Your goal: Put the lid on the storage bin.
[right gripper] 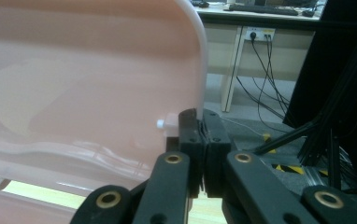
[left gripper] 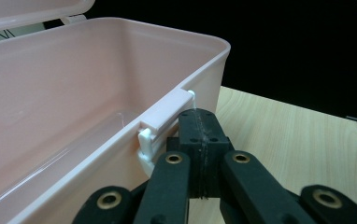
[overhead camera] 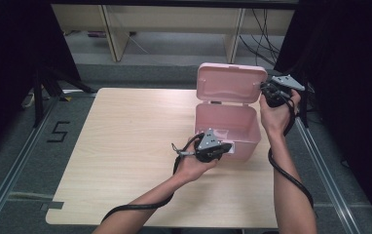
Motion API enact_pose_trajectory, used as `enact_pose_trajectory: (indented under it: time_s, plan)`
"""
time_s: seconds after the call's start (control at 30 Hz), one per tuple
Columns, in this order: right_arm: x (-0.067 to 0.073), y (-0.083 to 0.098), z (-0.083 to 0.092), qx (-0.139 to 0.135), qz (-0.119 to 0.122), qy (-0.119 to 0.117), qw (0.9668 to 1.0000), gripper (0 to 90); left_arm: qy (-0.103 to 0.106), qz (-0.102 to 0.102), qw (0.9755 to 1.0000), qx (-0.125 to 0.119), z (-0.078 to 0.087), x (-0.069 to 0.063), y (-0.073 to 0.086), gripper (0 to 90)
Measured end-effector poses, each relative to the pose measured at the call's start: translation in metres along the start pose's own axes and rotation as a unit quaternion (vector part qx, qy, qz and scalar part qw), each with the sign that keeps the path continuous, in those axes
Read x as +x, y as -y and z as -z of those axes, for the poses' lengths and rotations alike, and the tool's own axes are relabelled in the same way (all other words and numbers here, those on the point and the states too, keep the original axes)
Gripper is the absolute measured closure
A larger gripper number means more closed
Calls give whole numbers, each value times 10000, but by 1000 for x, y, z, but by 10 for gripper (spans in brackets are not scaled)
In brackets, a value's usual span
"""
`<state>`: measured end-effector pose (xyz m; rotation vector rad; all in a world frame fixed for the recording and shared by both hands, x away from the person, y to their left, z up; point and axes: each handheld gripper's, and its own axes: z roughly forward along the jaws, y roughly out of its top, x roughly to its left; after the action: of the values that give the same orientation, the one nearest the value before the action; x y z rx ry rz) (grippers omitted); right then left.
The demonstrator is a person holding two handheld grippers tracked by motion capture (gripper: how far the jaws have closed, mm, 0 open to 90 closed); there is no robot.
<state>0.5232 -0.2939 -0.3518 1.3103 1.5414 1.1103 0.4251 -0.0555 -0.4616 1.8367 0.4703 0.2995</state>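
Left hand-held gripper: jaws clenched together with nothing between them, tips resting against the front wall of the pink box just beside its white latch.
Right hand-held gripper: jaws pressed together at the right edge of the raised lid; in the right gripper view the lid's rim seems to run down into the seam between the pads, so it is probably pinched there, though this cannot be told for sure.
Pink plastic box: stands open on the right half of the wooden counter, its hinged lid tilted up and back on the far side.
Contents: the visible inside of the box is bare pink plastic; nothing lies in it.
Risk, lid: held only by a thin edge, the lid could slip free and drop shut onto the left gripper.
Risk, box: the box looks light and empty, so a push from the left gripper may slide or tip it across the counter.
Risk, latch: a sideways nudge could strain the small white clasp.
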Motion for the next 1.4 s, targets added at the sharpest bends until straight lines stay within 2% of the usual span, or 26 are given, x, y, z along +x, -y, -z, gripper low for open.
enact_pose_trajectory:
  time_s: [0.07,0.17,0.23,0.43,0.63,0.67,0.83,0.93,0.97,1.0,1.2,1.3,1.33,1.37,1.4]
  plan:
    - [1,1,1,-2,-52,-3,10000,899,7,23,10000,-11,-1,0,0,897]
    - [0,2,2,-51,25,14,10000,899,12,16,10000,-11,-1,0,0,897]
    - [1,3,3,-31,-48,9,10000,899,27,10,10000,-3,-1,0,0,897]
    - [1,6,6,-128,28,9,9999,898,20,1,10000,-28,-1,-1,0,897]
    - [2,6,7,-126,51,37,9999,898,37,43,10000,-26,-1,0,0,897]
    - [3,6,7,-108,-14,45,9999,898,37,36,10000,-26,-1,0,0,897]
    - [2,8,9,-131,58,28,9999,898,39,55,10000,-42,-1,0,1,897]
    - [2,8,9,-160,22,27,9999,898,34,40,10000,-24,-1,0,0,897]
    - [4,8,10,-157,-57,29,9999,898,32,40,10000,-26,-1,0,0,897]
    - [3,8,10,-163,49,29,9999,898,28,50,10000,-37,-1,0,1,897]
    - [5,11,13,-194,10,53,9998,897,25,51,10000,-48,-1,-1,1,897]
    - [5,12,15,-189,33,47,9998,896,26,60,10000,-52,-1,-1,1,897]
    - [4,13,15,-209,112,70,9997,896,24,61,10000,-53,-1,-1,1,897]
    - [6,13,16,-207,-10,50,9998,896,27,59,10000,-49,-1,-1,1,897]
    - [6,13,17,-182,7,58,9998,896,28,60,10000,-50,-1,-1,1,897]
